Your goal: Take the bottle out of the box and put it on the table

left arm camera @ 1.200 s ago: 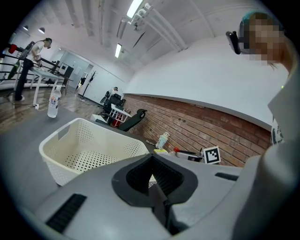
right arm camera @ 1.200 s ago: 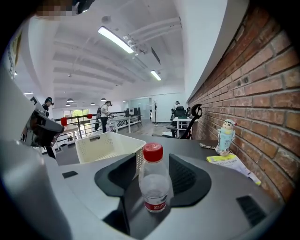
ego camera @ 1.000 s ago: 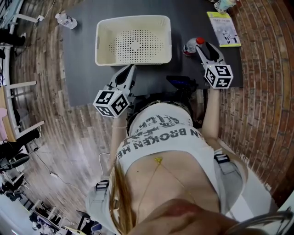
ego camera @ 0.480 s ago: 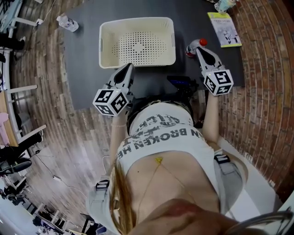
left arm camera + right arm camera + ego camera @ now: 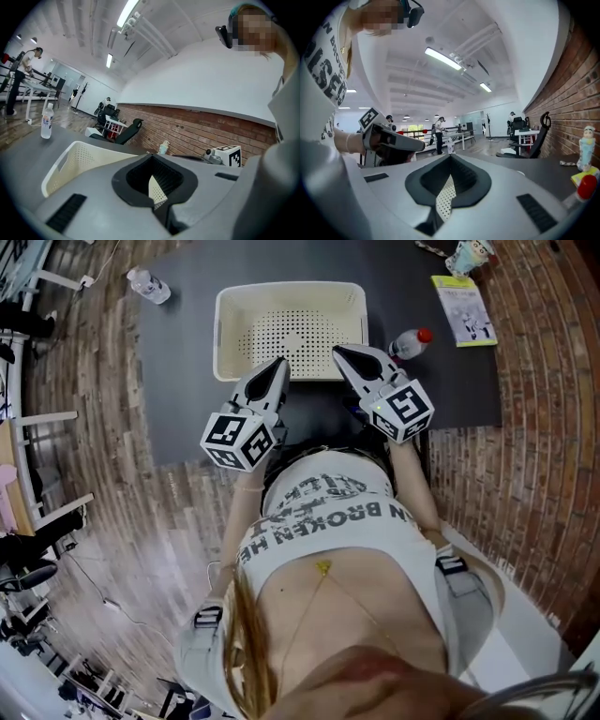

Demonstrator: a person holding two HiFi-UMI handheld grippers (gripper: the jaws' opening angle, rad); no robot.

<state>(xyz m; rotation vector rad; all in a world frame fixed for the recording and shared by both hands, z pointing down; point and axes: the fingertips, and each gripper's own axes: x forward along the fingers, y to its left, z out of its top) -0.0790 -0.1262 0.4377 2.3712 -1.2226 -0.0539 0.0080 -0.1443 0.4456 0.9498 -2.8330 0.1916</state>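
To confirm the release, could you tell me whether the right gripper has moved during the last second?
Yes: the right gripper swung left, away from the bottle, to the white box's near right corner.

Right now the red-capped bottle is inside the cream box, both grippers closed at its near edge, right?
No: the head view shows the red-capped bottle on the dark mat right of the cream box, not inside. The left gripper and right gripper are closed at its near edge.
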